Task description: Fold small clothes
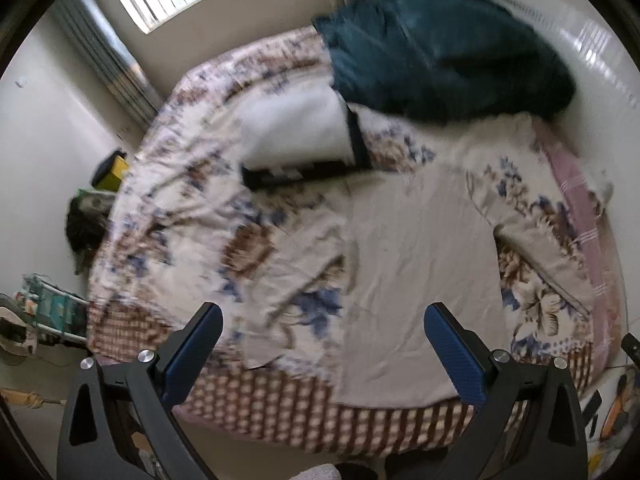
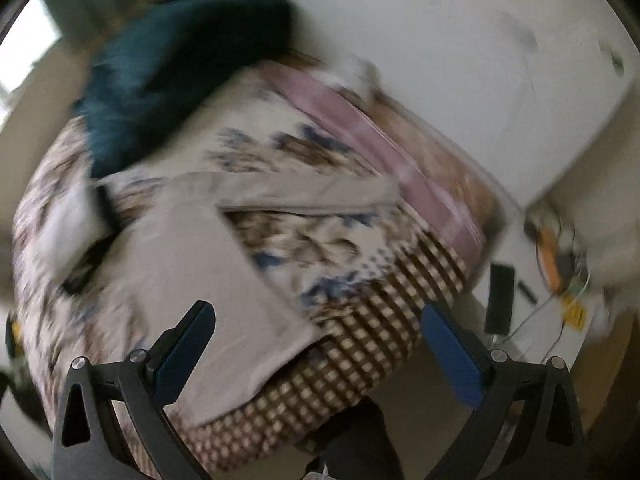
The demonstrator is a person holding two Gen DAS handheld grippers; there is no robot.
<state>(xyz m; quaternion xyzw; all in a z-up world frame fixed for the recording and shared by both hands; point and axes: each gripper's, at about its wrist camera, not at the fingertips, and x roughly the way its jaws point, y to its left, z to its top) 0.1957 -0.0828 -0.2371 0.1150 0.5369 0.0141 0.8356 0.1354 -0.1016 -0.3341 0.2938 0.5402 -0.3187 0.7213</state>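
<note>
A beige long-sleeved garment lies flat on the floral bedspread, its hem at the near edge of the bed and one sleeve stretched right. It also shows in the right wrist view. My left gripper is open and empty, above the garment's hem and the bed's near edge. My right gripper is open and empty, above the garment's lower right corner. A white garment with black trim lies folded further back. Both views are blurred.
A dark teal pile sits at the head of the bed against the wall. A pink cloth runs along the bed's right edge. Cables and small objects lie on the floor to the right. Clutter stands left of the bed.
</note>
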